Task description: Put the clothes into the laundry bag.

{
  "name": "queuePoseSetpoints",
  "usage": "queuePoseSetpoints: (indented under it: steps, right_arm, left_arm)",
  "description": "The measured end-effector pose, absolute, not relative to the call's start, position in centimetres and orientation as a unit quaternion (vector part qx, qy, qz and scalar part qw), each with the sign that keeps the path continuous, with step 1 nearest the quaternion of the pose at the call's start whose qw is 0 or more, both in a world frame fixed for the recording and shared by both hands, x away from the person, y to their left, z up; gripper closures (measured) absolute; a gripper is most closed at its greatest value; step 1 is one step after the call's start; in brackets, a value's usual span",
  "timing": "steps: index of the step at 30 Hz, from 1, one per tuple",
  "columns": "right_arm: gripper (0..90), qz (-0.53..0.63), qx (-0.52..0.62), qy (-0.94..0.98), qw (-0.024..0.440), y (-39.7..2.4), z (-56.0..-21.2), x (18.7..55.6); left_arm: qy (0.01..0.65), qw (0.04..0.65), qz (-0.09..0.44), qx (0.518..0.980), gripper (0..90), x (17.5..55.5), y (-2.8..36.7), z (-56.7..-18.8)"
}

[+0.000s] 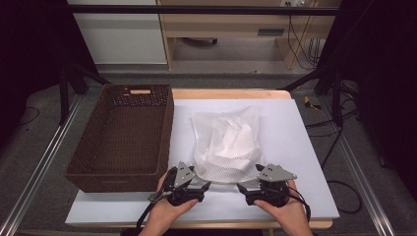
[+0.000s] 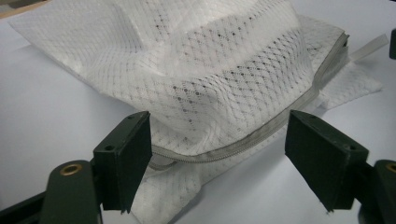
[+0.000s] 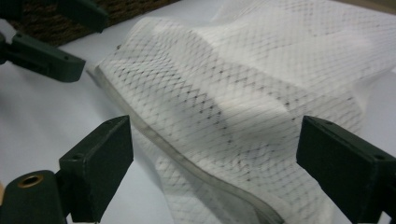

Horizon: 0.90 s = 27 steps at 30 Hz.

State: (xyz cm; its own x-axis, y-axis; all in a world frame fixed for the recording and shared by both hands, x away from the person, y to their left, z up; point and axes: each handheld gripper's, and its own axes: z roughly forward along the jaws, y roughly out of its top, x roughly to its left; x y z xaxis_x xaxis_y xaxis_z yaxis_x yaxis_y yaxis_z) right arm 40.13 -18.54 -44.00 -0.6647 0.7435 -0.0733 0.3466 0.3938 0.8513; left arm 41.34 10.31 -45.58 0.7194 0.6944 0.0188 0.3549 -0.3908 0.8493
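Note:
A white mesh bag (image 1: 227,142) with white cloth inside lies flat in the middle of the pale sheet (image 1: 300,147). Its grey zip (image 2: 261,133) runs along the near edge. My left gripper (image 1: 204,188) sits at the bag's near left corner, held in a hand. In the left gripper view the jaws (image 2: 217,140) stand open, with the zip edge of the bag (image 2: 210,70) lying between them and untouched by the pads. My right gripper (image 1: 242,189) is at the near right corner, open (image 3: 215,149), with the mesh bag (image 3: 243,88) lying slack between its jaws.
A deep brown wicker basket (image 1: 113,181) stands to the left of the bag, its side along the sheet's left edge. The wooden tabletop (image 1: 226,93) shows beyond the sheet. Metal rails (image 1: 44,162) run along both sides of the table.

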Motion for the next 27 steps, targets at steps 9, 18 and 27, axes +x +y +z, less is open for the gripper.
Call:
queuePoseSetpoints:
  steps: [9,18,27]
  right_arm:
    - [8.2,0.451,0.369,0.768,0.264,-19.7,-43.3,40.3]
    - [6.1,0.453,0.395,0.748,0.284,-20.0,-43.1,41.2]
    - [7.5,0.419,0.414,0.758,0.278,-19.3,-42.6,43.8]
  left_arm:
    - [0.317,0.459,0.181,0.809,19.3,40.9,10.0,-44.9]
    - [0.324,0.474,0.18,0.799,14.3,40.9,10.1,-43.9]
    - [0.329,0.482,0.166,0.795,10.6,41.2,10.0,-43.1]
